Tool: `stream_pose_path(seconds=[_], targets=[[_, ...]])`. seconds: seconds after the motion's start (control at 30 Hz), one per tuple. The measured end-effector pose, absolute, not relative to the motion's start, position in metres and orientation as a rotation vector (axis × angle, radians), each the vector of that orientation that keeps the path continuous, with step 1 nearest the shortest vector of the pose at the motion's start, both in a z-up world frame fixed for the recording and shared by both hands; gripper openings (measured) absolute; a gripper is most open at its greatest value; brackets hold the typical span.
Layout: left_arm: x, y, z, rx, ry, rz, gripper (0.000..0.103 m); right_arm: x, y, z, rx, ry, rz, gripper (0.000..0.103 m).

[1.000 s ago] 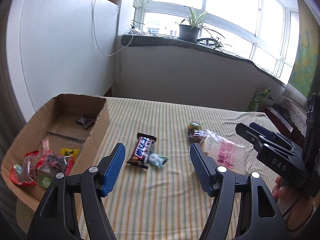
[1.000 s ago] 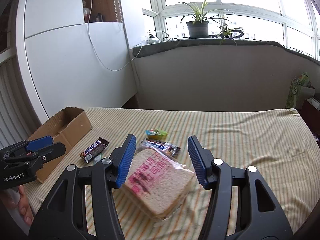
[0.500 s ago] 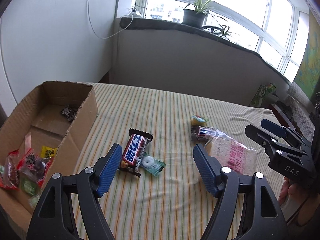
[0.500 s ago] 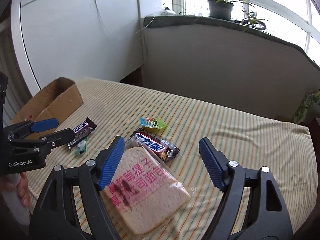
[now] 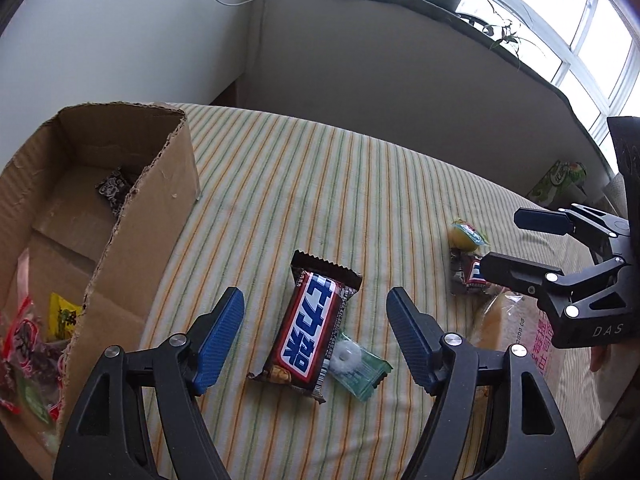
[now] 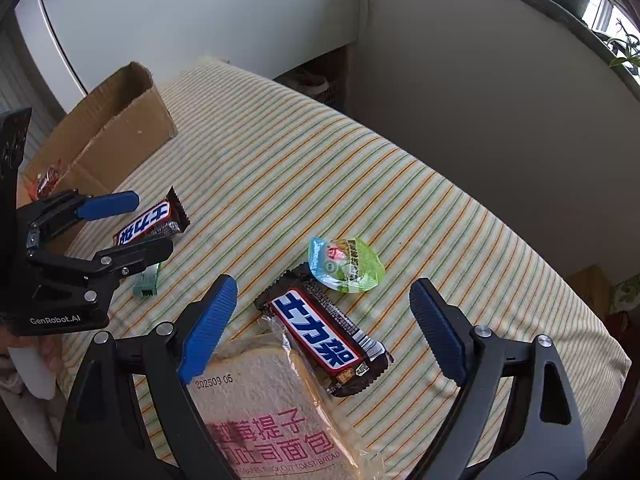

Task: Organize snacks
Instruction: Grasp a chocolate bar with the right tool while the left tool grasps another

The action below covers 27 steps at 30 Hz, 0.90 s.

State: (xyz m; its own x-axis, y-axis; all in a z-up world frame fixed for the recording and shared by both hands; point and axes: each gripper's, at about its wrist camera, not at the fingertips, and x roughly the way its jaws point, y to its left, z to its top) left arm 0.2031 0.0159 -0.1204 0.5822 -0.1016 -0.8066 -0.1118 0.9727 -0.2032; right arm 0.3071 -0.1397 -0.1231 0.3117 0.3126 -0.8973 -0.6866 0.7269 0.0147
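Presently my left claw hangs open and empty over one chocolate bar; my right claw is widening, empty, above a second bar lying on the bread bag. Several snacks lie in the cardboard box; five remain on the striped cloth. Plants line the windowsill.

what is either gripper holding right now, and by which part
Nothing is held. The left gripper is open above a chocolate bar; the right gripper, jaws opening, hangs over a second bar without touching it.
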Motion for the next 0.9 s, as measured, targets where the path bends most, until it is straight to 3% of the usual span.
stream_pose_path(seconds=[0.2, 0.23, 0.27, 0.3, 0.33, 0.37, 0.9], targets=[[0.202, 0.019, -0.125, -0.248, 0.965, -0.003, 0.074, 0.309, -0.14, -0.143, -0.439, 1.122, 0.66, 0.088], [0.202, 0.02, -0.127, -0.254, 0.964, -0.009, 0.073, 0.308, -0.14, -0.145, -0.433, 1.128, 0.672, 0.069], [0.209, 0.018, -0.127, -0.265, 0.96, -0.02, 0.067, 0.305, -0.14, -0.147, -0.424, 1.137, 0.692, 0.053], [0.21, 0.019, -0.127, -0.269, 0.96, -0.028, 0.043, 0.3, -0.142, -0.147, -0.433, 1.126, 0.683, 0.052], [0.21, 0.019, -0.128, -0.257, 0.964, -0.027, 0.03, 0.296, -0.142, -0.146, -0.444, 1.115, 0.672, 0.049], [0.208, 0.019, -0.128, -0.253, 0.957, -0.034, 0.026, 0.291, -0.145, -0.145, -0.448, 1.103, 0.666, 0.045], [0.192, 0.025, -0.116, -0.285, 0.883, -0.082, 0.026, 0.281, -0.186, -0.118, -0.254, 0.97, 0.635, 0.037]])
